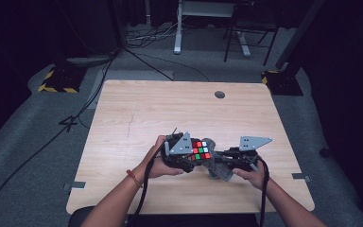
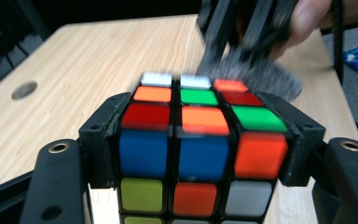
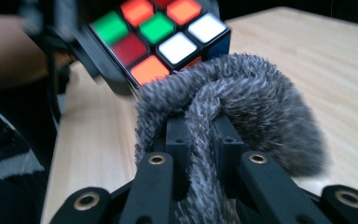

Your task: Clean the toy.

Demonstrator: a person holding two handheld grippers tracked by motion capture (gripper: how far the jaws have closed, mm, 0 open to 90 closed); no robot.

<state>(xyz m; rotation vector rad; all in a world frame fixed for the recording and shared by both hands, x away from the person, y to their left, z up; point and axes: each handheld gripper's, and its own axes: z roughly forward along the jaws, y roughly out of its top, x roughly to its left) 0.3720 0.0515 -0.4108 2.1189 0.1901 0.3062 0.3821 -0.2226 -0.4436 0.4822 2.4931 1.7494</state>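
Multicoloured plastic puzzle cube (image 1: 201, 150), rigid and slick, is sitting clamped by its sides in the left tongs (image 1: 194, 157) above the pale wooden worktop (image 1: 137, 118), while the right tongs (image 1: 217, 163) at its three o'clock are pinching shut on a soft, limp grey fluffy cloth (image 3: 242, 107).

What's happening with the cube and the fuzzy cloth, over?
Left gripper clamps puzzle cube. Right gripper pinches grey fuzzy cloth beside cube. Nothing blocking.

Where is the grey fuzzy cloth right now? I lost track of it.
In the high view the grey fuzzy cloth hangs pinched in the right gripper, near the table's front edge, against the cube held by the left gripper.
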